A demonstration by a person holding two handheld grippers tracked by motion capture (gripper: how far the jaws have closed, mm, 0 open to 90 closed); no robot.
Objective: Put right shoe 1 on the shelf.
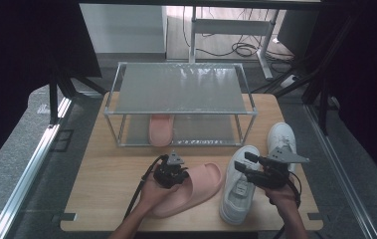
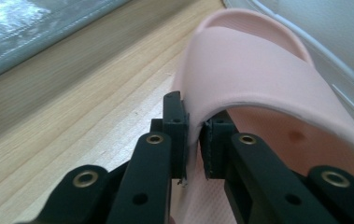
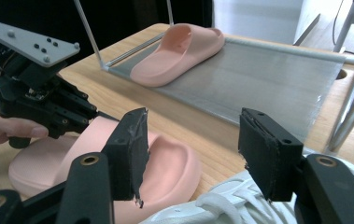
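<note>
A pink slide [image 1: 201,185] lies on the wooden table [image 1: 106,179], toe to the right. My left gripper [image 1: 180,180] is shut on the edge of its strap [image 2: 258,79]; the strap edge sits pinched between the black pads [image 2: 177,135]. The right gripper view shows that left gripper [image 3: 101,119] at the strap of the slide [image 3: 165,172]. My right gripper [image 1: 241,169] hovers open over a white sneaker [image 1: 236,191], nothing between its fingers [image 3: 130,149]. A second pink slide [image 1: 160,130] rests on the rack's lower shelf [image 3: 268,79].
A two-tier metal rack [image 1: 181,89] stands at the back of the table, its top shelf bare. A second white sneaker [image 1: 281,137] lies at the right, behind my right hand. Bare wood spans the table's left side. Cables and desk legs show on the floor beyond.
</note>
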